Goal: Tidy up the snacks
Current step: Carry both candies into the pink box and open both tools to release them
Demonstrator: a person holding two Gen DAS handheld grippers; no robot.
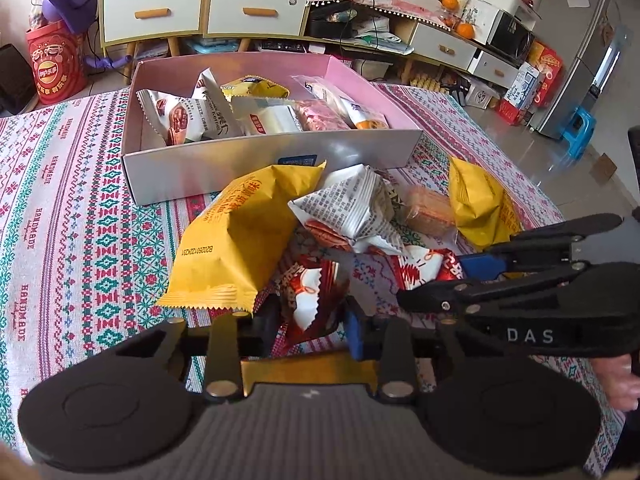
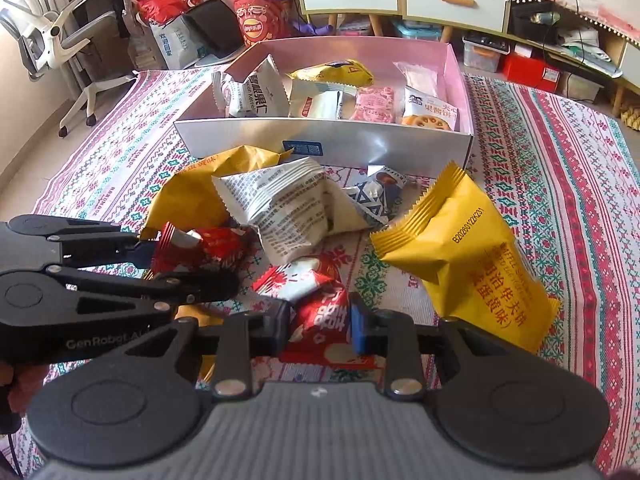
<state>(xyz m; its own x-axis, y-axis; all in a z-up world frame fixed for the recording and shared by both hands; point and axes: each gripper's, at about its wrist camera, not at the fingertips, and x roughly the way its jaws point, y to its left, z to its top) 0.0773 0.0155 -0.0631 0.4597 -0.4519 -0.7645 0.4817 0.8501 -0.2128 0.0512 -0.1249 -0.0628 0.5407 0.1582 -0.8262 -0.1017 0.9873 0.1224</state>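
Each gripper has its fingers clamped on a red snack packet of its own: the left gripper (image 1: 312, 320) holds one red packet (image 1: 308, 300), the right gripper (image 2: 320, 328) another red packet (image 2: 320, 320). Both packets sit right between the fingers, low over the desk (image 2: 560, 184).

The pink box (image 2: 320, 136), where I would judge they belong, lies straight ahead of both pairs of fingers, its long side set crosswise to them, past the loose heap. The two hands look about equally near it.

Loose beyond the fingers I count two yellow packets (image 2: 472, 256), one large white packet (image 2: 280, 208), a small dark-patterned one, and a third red packet (image 2: 300, 280). The box holds roughly seven.
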